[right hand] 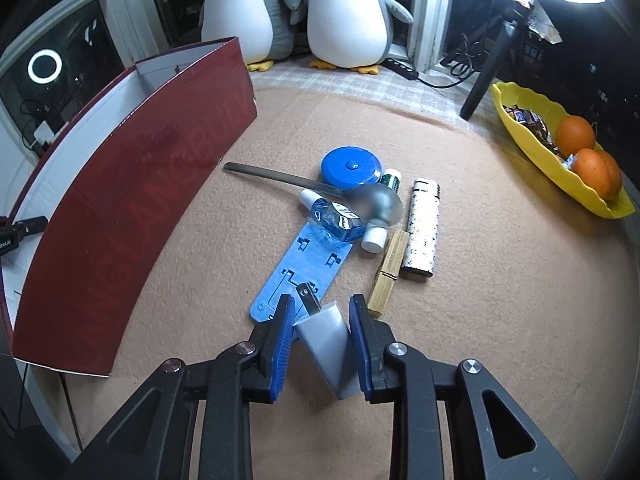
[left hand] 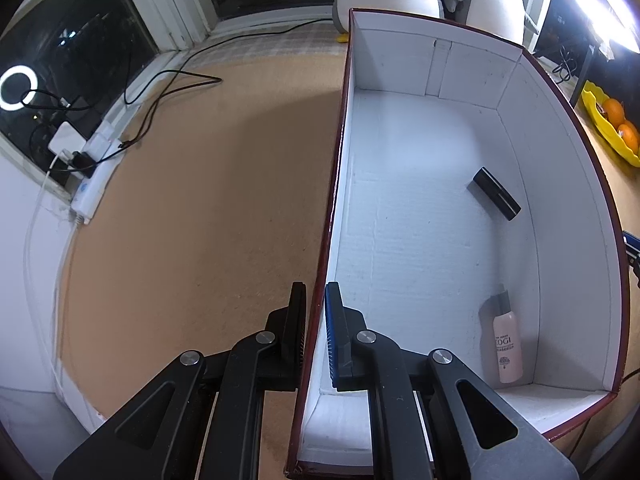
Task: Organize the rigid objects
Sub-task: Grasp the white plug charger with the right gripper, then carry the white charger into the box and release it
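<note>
My left gripper (left hand: 316, 292) is shut on the left wall of the red box (left hand: 440, 140), one finger outside and one inside. On the box's white floor lie a black bar (left hand: 497, 194) and a small pink bottle (left hand: 507, 344). My right gripper (right hand: 320, 308) is shut on a white charger plug (right hand: 326, 344), its prongs pointing away over a flat blue plastic plate (right hand: 304, 264). Beyond lie a metal spoon (right hand: 380, 204), a round blue tape measure (right hand: 351, 168), a clear blue bottle (right hand: 338, 222), a patterned lighter (right hand: 422, 228) and a wooden clothespin (right hand: 388, 272). The red box (right hand: 140, 200) stands to the left.
A yellow tray (right hand: 540, 160) with oranges (right hand: 576, 134) sits at the far right. Two plush penguins (right hand: 348, 12) stand at the back by the window. A power strip (left hand: 94, 184) and black cables (left hand: 160, 92) lie along the left edge of the tan cloth.
</note>
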The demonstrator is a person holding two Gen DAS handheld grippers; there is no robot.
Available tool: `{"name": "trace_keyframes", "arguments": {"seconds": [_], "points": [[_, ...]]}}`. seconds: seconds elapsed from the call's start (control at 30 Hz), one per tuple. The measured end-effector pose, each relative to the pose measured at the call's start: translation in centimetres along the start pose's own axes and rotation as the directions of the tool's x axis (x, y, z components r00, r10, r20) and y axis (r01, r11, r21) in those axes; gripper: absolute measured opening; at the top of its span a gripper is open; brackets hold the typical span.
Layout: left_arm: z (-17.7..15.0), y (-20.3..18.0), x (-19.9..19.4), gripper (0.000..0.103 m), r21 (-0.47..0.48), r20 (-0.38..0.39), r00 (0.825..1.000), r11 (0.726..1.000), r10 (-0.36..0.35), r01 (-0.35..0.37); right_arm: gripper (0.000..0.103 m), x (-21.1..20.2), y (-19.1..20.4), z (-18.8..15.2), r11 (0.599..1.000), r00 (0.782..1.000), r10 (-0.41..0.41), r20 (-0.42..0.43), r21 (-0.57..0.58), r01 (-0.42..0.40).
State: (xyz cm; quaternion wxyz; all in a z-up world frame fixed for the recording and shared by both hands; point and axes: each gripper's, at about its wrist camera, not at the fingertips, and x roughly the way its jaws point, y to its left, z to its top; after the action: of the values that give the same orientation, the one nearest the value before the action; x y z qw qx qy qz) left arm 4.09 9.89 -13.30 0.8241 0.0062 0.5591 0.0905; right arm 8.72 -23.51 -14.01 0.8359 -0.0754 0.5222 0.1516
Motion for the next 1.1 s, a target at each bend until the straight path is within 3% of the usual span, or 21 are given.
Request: {"name": "trace_keyframes", "arguments": {"seconds": [0.5,1.1], "points": [[-0.4,0.6,-0.8,0.008,-0.019,0.041,0.998,0.999,-0.049,0.050,0.023,-4.2,0.4,0.1,0.997,0.996,-0.032,0.082,0.074,0.026],[-1.0,1.6,-1.7,0.008,-0.046,0.094,0.989,0.991,-0.117,0.122,0.023,-9.4,9.6,2.4,0.997,0.978,0.080,0.195,-0.013,-0.079]]}}
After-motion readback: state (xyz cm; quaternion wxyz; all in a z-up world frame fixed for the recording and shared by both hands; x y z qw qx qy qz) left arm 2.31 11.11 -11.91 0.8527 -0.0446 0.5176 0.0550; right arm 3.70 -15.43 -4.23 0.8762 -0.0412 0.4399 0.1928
